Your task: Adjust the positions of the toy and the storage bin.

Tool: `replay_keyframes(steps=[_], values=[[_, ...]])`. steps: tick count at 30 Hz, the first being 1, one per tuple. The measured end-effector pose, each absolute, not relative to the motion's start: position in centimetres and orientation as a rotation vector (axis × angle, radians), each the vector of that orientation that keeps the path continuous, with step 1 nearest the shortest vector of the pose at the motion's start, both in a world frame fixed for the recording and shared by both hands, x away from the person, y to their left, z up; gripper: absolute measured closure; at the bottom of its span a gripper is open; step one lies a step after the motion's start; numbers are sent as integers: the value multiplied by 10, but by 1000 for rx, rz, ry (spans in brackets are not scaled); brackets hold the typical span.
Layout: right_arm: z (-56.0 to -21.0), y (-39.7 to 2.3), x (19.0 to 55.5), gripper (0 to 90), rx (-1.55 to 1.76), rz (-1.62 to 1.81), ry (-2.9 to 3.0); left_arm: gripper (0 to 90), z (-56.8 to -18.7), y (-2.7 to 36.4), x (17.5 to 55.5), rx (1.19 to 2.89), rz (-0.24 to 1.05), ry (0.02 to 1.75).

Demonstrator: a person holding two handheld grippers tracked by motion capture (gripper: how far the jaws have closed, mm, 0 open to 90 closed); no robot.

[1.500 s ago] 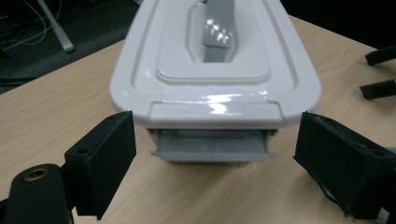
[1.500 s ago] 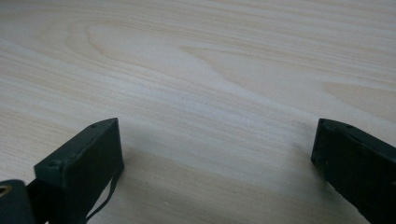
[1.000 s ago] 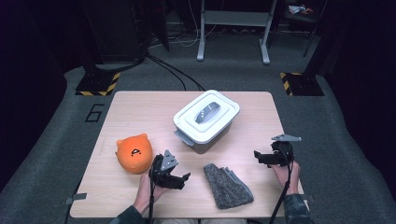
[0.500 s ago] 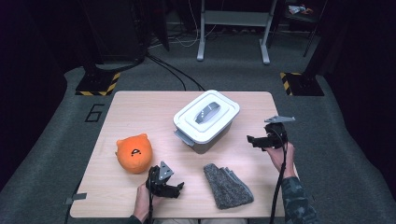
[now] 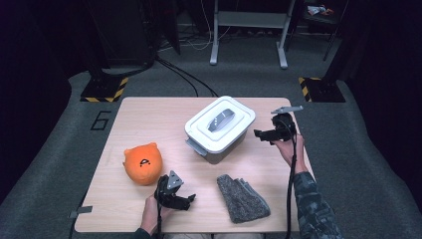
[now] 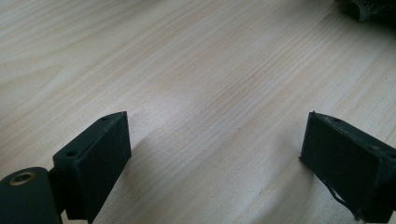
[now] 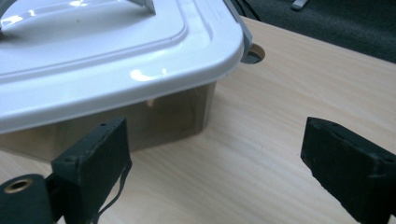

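A clear box with a white lid and grey handle [image 5: 219, 129] stands on the wooden table [image 5: 149, 114], right of centre. My right gripper [image 5: 256, 133] hovers just off the box's right side and points at it. In the right gripper view the box [image 7: 116, 56] fills the upper left, close ahead of the right gripper [image 7: 215, 158]. Its jaws stand wide and have just been closing a little, with nothing between them. Low over bare wood near the front edge, my left gripper [image 5: 191, 199] is open and empty; the left gripper view shows the left gripper [image 6: 215, 154] above the tabletop.
An orange plush toy [image 5: 143, 163] sits at the front left, close to the left hand. A folded grey cloth [image 5: 242, 198] lies at the front, right of the left gripper; the cloth's corner [image 6: 369, 9] shows ahead of the left jaws. A cable hole [image 7: 252, 53] lies behind the box.
The right hand has risen and travelled from the table's right front toward the box's right side. The left hand has sunk toward the tabletop near the front edge.
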State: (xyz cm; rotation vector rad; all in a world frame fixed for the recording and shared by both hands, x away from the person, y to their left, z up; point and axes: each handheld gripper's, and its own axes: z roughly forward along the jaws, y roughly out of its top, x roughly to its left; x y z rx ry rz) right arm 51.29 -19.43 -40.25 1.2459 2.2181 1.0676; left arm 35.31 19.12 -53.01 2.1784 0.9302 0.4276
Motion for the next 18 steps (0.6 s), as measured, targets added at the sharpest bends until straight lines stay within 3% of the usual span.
replay_keyframes(steps=[4,12,18], values=[[-394,-188,527,143,1239,1076,2215,81,-530,191,353,2175,426,934],[-385,-174,553,373,1212,1058,2214,81,-530,191,353,2178,427,931],[-386,-166,572,471,1247,1044,2226,82,-530,191,353,2175,435,932]])
